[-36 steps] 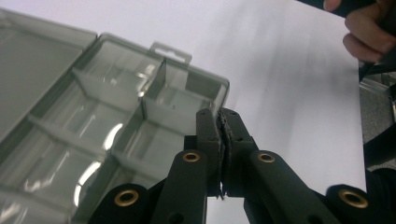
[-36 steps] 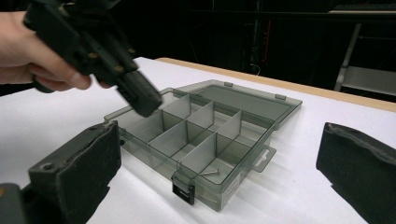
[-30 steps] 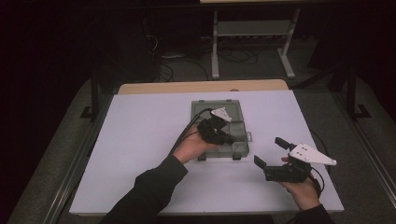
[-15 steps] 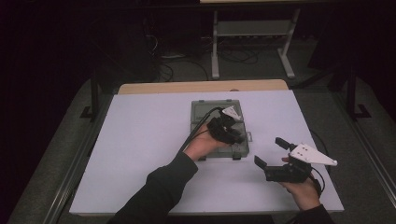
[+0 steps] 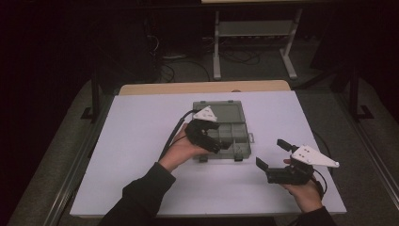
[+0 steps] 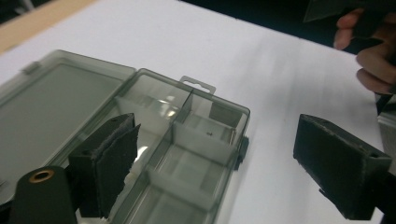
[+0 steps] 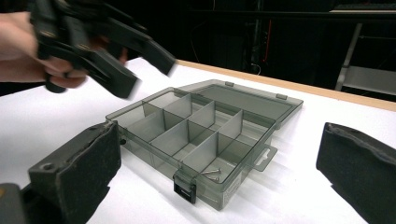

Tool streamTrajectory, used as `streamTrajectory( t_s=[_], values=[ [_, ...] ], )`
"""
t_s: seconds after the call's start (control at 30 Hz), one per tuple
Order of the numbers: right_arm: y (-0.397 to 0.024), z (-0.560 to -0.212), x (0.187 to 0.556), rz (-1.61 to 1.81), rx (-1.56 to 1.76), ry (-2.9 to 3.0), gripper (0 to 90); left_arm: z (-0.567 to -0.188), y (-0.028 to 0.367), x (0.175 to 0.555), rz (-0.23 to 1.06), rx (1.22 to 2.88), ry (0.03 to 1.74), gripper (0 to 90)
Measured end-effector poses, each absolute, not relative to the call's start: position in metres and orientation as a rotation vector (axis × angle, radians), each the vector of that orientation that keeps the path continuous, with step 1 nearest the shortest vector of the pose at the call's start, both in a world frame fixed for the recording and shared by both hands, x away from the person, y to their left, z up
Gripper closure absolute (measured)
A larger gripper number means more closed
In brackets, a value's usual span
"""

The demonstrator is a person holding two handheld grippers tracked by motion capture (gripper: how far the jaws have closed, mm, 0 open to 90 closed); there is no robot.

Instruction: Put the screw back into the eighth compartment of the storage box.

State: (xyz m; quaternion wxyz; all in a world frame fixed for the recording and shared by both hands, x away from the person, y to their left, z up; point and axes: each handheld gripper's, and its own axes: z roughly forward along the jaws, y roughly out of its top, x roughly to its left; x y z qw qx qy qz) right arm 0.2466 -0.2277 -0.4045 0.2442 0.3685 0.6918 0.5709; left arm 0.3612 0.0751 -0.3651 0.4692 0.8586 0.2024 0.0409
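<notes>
A clear grey compartment box [image 5: 233, 137] lies open in the middle of the white table, its lid [image 5: 222, 112] flat behind it. A small screw [image 7: 211, 172] rests in the front corner compartment, also seen as the screw [image 6: 212, 133] in the left gripper view. My left gripper [image 5: 217, 137] hovers open over the box's left half, nothing between its jaws. In its own view the left gripper [image 6: 224, 172] spans the dividers [image 6: 201, 140]. My right gripper [image 5: 272, 153] stands open to the right of the box, facing the box [image 7: 201, 135], and holds nothing.
The white table [image 5: 141, 141] has bare room left of the box and along the front edge. A wooden strip [image 5: 202, 87] borders the far edge. Beyond it, on the dark floor, stands a metal frame [image 5: 254, 42] with cables.
My left gripper swung right over the box half a second ago and has drawn back toward its left side. The right gripper has stayed put.
</notes>
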Motion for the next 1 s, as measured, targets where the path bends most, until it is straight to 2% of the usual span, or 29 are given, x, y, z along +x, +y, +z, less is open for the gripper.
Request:
streamTrajectory(
  t_s=[0.33,1.0],
  values=[
    [-0.227,-0.405,0.248,1.550,1.009,1.898,0.0,-0.363,0.139,0.328,0.209,1.958,0.537,1.6],
    [-0.227,-0.405,0.247,1.559,1.014,1.894,0.0,-0.378,0.226,0.276,0.306,1.772,0.598,0.8]
  ],
)
